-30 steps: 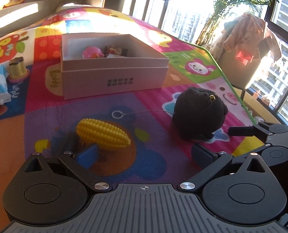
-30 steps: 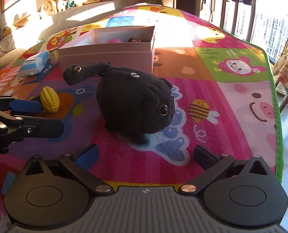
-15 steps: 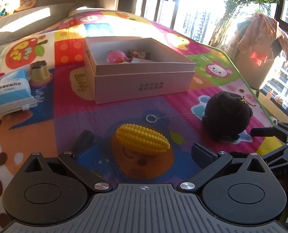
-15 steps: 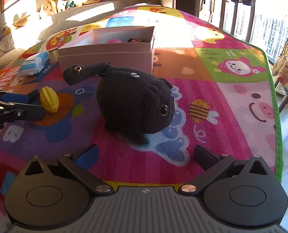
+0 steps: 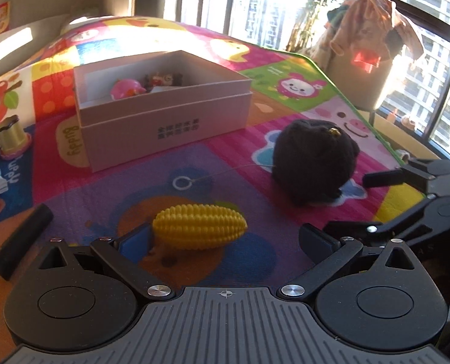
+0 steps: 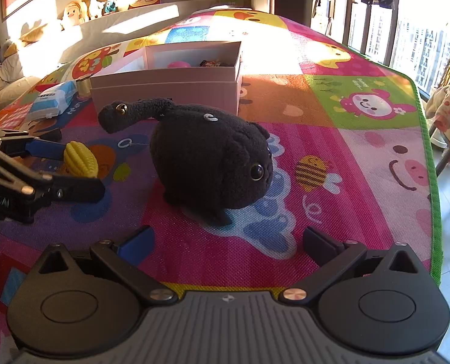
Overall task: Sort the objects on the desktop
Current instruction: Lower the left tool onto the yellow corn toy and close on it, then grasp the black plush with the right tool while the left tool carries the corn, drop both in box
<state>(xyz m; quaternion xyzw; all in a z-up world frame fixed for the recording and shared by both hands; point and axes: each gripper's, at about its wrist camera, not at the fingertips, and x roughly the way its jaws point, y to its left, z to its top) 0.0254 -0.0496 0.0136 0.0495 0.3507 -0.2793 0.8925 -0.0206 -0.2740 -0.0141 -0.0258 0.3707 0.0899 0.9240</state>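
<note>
The left hand-held gripper [image 5: 225, 236] sits wide open around the toy corn [image 5: 199, 227], ready to grab it; the right hand-held gripper [image 6: 228, 242] waits open by the black plush toy [image 6: 209, 160]

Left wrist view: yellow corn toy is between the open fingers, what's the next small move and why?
Probably close the left gripper on the yellow ribbed plastic corn toy. The corn lies on the mat against the blue-padded finger, while the other finger stands well clear, so the jaws are open around it. The open white cardboard box sits just beyond.

Fuzzy black plush toy [image 6: 213, 160], woven mat [image 6: 331, 127]
</note>
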